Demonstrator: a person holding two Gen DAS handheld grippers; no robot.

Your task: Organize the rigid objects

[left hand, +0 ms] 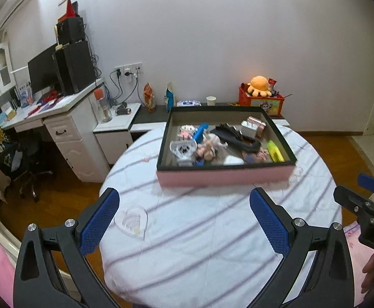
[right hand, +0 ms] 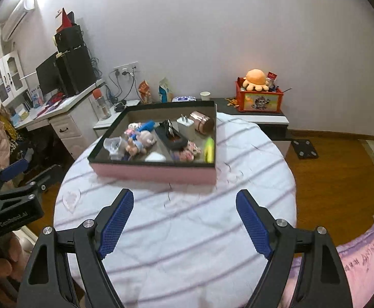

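1. At 12 o'clock on the round worktop [left hand: 212,243], toward its far edge, sits the pink box [left hand: 225,177] with a dark rim, and every small rigid thing in view lies inside it.
2. Inside it, a divider splits two bays: small figurines [right hand: 138,141], a blue tube [right hand: 147,125] and a clear plastic piece [right hand: 113,145] at 9 o'clock; a black strap-like item [right hand: 171,134], a white plug [right hand: 185,124], a copper tin [right hand: 203,124] and a yellow-green marker [right hand: 209,150] at 3 o'clock.
3. No loose item shows on the striped cloth around the box.
4. At 6 o'clock, well apart from the box, the left gripper [left hand: 184,220] hangs with jaws spread wide and empty; the right gripper [right hand: 184,223] is likewise wide and empty.
5. This fits either a filled box awaiting unloading or a finished sort, so I judge no reach is settled.
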